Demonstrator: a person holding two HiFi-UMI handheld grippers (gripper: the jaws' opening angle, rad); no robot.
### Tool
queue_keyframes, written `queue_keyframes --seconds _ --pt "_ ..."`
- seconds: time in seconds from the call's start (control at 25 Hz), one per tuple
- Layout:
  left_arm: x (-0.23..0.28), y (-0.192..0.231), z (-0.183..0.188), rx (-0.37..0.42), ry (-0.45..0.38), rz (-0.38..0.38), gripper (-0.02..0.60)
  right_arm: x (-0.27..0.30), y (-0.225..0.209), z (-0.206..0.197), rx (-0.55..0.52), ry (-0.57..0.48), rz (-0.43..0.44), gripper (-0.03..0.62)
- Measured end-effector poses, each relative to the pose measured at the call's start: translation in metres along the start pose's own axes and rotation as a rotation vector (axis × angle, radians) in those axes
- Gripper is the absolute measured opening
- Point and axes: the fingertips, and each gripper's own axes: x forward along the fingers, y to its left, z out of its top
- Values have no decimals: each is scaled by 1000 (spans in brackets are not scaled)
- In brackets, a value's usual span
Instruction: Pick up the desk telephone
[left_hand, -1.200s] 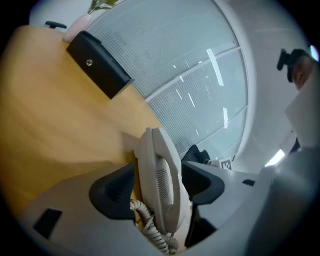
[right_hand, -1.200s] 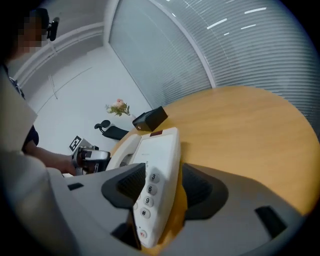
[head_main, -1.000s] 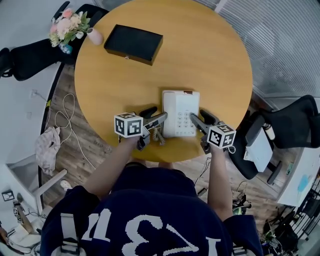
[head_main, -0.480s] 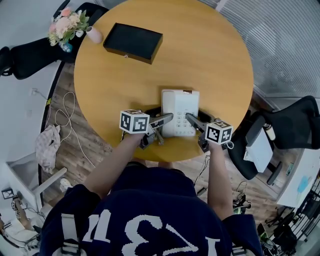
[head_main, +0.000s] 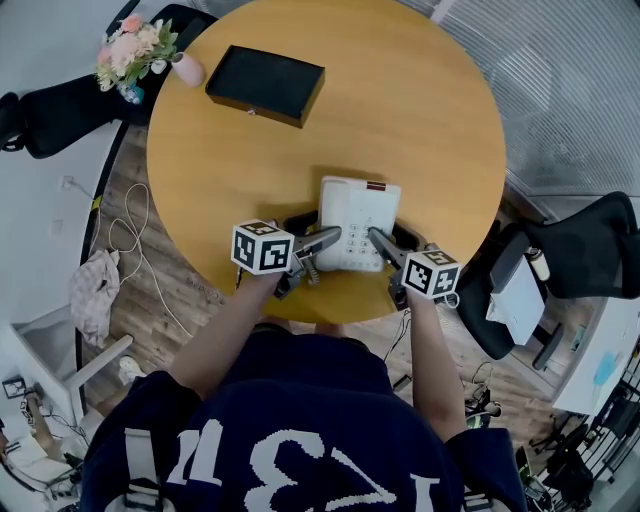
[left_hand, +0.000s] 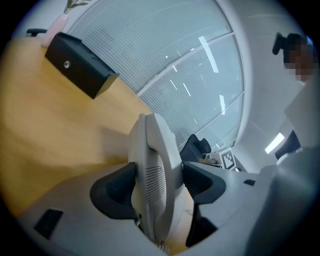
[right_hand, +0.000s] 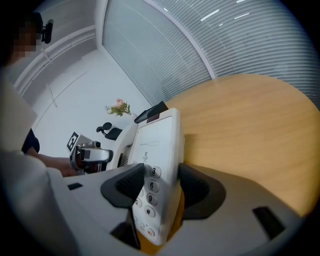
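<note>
The white desk telephone (head_main: 358, 222) is at the near edge of the round wooden table (head_main: 420, 120), held between both grippers. My left gripper (head_main: 322, 232) is shut on its left side, the jaws pressing the handset (left_hand: 152, 170). My right gripper (head_main: 392, 240) is shut on its right edge beside the number keys (right_hand: 150, 187). The phone looks slightly raised, with a shadow on the wood beyond it. Its coiled cord (head_main: 310, 270) hangs by the left gripper.
A black flat box (head_main: 266, 87) lies at the far left of the table, with a pink vase (head_main: 187, 70) of flowers (head_main: 135, 50) beside the rim. A black office chair (head_main: 590, 250) stands to the right. Cables lie on the floor at left.
Both grippers moved inward from either side of the phone and shut on its edges. The phone has shifted slightly farther from me and appears lifted.
</note>
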Motion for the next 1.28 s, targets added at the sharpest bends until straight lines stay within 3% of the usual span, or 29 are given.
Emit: queue_keyframes --seconds 0.24,0.8,1.04,1.28 --pt "-17 -22 48 141 -59 0 301 -9 22 36 3 -163 -8 232" --pt "-93 -120 182 456 -364 -58 296 -60 116 191 -281 -407 56 224" --pt "-128 -164 216 571 -460 -75 295 -87 157 229 -334 -514 82 219" --pt "-148 -187 226 617 -516 -105 293 -107 182 244 -396 -592 71 216"
